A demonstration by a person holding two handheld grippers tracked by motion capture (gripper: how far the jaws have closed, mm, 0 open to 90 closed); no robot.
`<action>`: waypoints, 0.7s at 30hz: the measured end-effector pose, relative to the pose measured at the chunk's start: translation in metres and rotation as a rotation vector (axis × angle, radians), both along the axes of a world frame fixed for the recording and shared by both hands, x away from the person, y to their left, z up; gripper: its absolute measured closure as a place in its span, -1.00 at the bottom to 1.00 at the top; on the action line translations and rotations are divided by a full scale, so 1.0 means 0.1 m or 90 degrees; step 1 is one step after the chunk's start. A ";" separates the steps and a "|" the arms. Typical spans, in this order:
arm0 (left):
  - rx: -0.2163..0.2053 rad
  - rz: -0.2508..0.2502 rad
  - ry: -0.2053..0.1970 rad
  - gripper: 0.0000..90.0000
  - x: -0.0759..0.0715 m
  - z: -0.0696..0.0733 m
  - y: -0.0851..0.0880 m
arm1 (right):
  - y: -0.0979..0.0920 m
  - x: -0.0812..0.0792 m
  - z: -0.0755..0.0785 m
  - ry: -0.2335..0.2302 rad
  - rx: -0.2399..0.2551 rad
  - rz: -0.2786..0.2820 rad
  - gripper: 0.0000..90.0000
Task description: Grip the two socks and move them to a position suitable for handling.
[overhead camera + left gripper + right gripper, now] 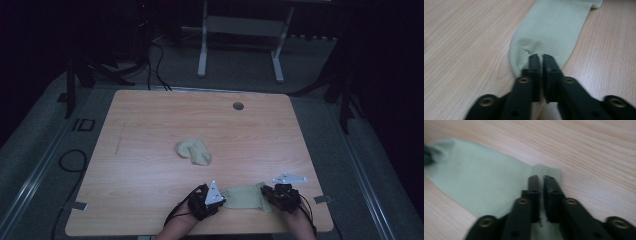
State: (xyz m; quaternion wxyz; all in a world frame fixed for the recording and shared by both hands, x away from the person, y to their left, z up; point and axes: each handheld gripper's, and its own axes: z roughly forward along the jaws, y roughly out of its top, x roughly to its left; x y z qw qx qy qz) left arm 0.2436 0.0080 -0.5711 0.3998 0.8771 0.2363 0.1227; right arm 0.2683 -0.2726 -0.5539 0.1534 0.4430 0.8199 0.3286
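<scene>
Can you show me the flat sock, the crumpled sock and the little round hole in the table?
Flat sock (pixel 243 197), high view, middle of its body.
Crumpled sock (pixel 194 151), high view, centre of the bunched fabric.
Round hole (pixel 238 106), high view, its middle, near the table's far edge.

A pale green sock (pixel 243 197) lies flat and stretched out lengthwise along the near edge of the wooden surface (pixel 150 130), its ribbed cuff at one end and rounded toe at the other. A second matching sock (pixel 194 151) lies crumpled near the middle, well apart
</scene>
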 end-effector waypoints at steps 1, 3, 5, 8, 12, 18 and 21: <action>-0.015 -0.001 0.004 0.78 0.01 0.02 0.02 | 0.00 -0.01 0.02 -0.004 0.008 0.002 0.63; -0.024 0.003 0.005 0.64 0.00 0.07 0.05 | 0.01 -0.02 0.06 -0.018 0.014 0.002 0.49; -0.028 0.007 0.003 0.44 -0.02 0.11 0.09 | 0.03 0.00 0.11 -0.020 0.021 0.007 0.33; -0.032 0.018 0.007 0.37 -0.06 0.14 0.17 | 0.05 0.03 0.15 -0.025 0.024 0.010 0.22; -0.035 0.040 0.017 0.26 -0.09 0.14 0.36 | 0.18 0.14 0.26 -0.028 0.020 0.038 -0.01; -0.032 0.085 0.023 0.25 -0.11 0.14 0.67 | 0.40 0.35 0.34 -0.018 0.021 0.058 -0.06; -0.041 0.109 0.023 0.26 -0.14 0.12 0.82 | 0.51 0.46 0.38 -0.018 0.018 0.065 -0.06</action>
